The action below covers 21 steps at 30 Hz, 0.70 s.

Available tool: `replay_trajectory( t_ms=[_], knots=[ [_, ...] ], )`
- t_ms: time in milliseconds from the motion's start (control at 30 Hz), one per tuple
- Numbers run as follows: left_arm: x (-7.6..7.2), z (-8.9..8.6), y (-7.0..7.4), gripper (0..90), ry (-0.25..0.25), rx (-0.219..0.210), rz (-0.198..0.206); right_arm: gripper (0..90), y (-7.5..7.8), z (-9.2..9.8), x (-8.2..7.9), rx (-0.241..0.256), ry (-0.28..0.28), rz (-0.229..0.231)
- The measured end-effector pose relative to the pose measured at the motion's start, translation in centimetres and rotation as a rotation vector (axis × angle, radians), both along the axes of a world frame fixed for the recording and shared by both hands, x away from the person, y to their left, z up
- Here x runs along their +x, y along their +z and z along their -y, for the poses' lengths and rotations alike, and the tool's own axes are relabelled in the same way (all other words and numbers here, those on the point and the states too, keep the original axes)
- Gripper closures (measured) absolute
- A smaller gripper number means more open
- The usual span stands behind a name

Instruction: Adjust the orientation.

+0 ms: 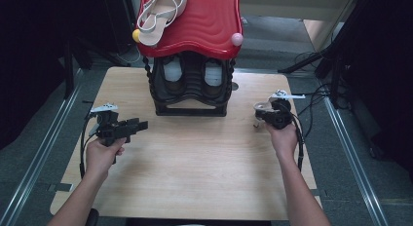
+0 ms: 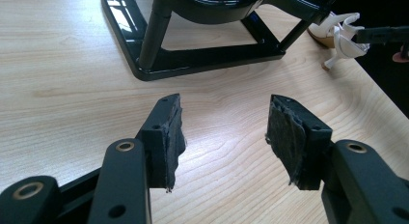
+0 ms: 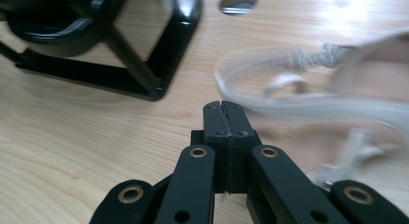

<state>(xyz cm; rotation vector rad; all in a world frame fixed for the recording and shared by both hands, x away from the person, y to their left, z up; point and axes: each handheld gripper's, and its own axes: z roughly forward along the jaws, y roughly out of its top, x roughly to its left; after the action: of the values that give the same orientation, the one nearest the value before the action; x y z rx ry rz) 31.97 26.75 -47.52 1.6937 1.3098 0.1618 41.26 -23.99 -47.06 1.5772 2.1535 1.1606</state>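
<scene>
Right gripper (image 3: 224, 105) jaws pressed flat together; whether a strap is pinched between them can't be told. White strappy high-heel sandal (image 3: 337, 103) lies just right of and beyond its tip, blurred, long axis running left-right, orientation unclear. Left gripper (image 2: 224, 132) jaws spread wide, empty, over the light wooden table (image 1: 195, 158). Black shoe rack (image 2: 202, 55) ahead of it, sandal (image 2: 340, 38) far right.

High view: fixed above person's side, faces forward and down, whole counter (image 1: 195, 162) in frame, black shoe rack (image 1: 191, 87) at far edge. Left gripper view: low over counter, close, faces rack base (image 2: 202, 55), white sandal (image 2: 340, 38) beyond. Right gripper view: very close, low, faces same rack base (image 3: 159, 74) and sandal (image 3: 337, 89). All three share rack base and wood top.
</scene>
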Motion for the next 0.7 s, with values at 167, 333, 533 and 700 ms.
replay_trajectory(
  t_ms=[167,333,533,700],
  knots=[
    [0.0,0.0,-0.1,46.6,-0.004,0.003,-0.004,90.0,0.1,-1.6,0.1,-0.029,0.017,0.025],
    [0.0,-0.1,-0.1,46.6,-0.003,0.005,-0.004,90.0,-1.3,-1.7,1.3,-0.003,0.009,-0.007],
    [0.1,-0.2,-0.1,46.1,0.000,-0.004,-0.007,90.0,-1.2,-1.3,0.7,-0.021,0.010,-0.012],
    [0.1,-0.1,-0.1,46.0,-0.003,-0.007,-0.009,90.0,-1.1,-0.1,-0.3,-0.007,-0.005,-0.030]
  ],
)
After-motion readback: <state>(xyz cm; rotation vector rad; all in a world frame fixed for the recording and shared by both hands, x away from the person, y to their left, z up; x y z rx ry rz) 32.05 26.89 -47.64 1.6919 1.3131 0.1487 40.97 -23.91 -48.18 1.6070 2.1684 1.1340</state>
